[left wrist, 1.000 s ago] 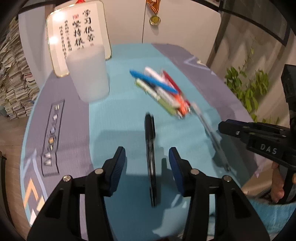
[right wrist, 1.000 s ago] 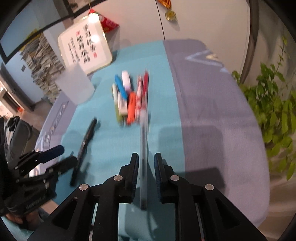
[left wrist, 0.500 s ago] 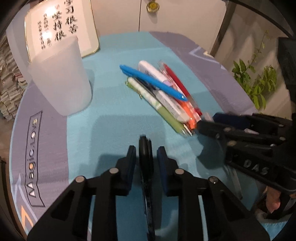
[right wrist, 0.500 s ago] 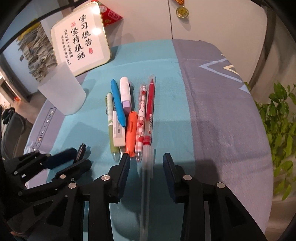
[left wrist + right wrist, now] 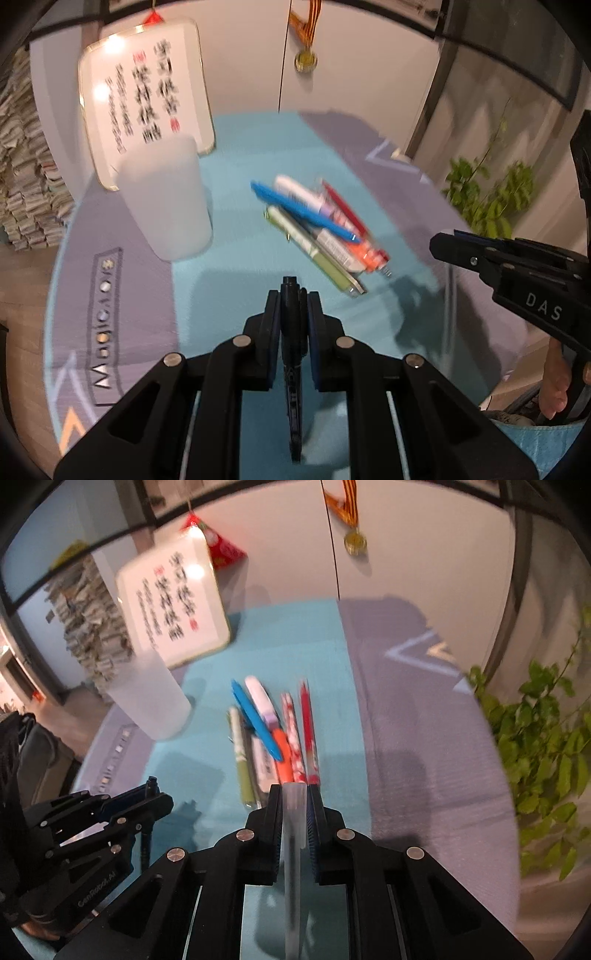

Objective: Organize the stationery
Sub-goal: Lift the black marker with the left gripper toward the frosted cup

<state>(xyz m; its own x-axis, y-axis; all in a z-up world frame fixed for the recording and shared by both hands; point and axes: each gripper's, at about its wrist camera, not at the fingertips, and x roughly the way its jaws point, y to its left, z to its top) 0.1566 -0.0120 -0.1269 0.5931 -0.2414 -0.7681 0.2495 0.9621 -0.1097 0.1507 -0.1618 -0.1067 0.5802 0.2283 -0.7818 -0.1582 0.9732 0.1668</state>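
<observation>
Your left gripper (image 5: 293, 306) is clamped on a black pen (image 5: 293, 354), lifted above the teal mat (image 5: 240, 266). Your right gripper (image 5: 293, 805) pinches a clear pen (image 5: 293, 849). Ahead lies the pile of coloured pens (image 5: 321, 229), with the frosted cup (image 5: 166, 199) farther left, before the calligraphy plaque (image 5: 144, 96).

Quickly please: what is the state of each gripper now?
Left gripper: closed, holding the black pen.
Right gripper: closed, holding the clear pen.

A black pen (image 5: 291, 332) and a clear pen (image 5: 294, 812) are each held aloft, nearer the camera than a pile of coloured pens (image 5: 317, 229) lying right of a frosted cup (image 5: 164, 199).
</observation>
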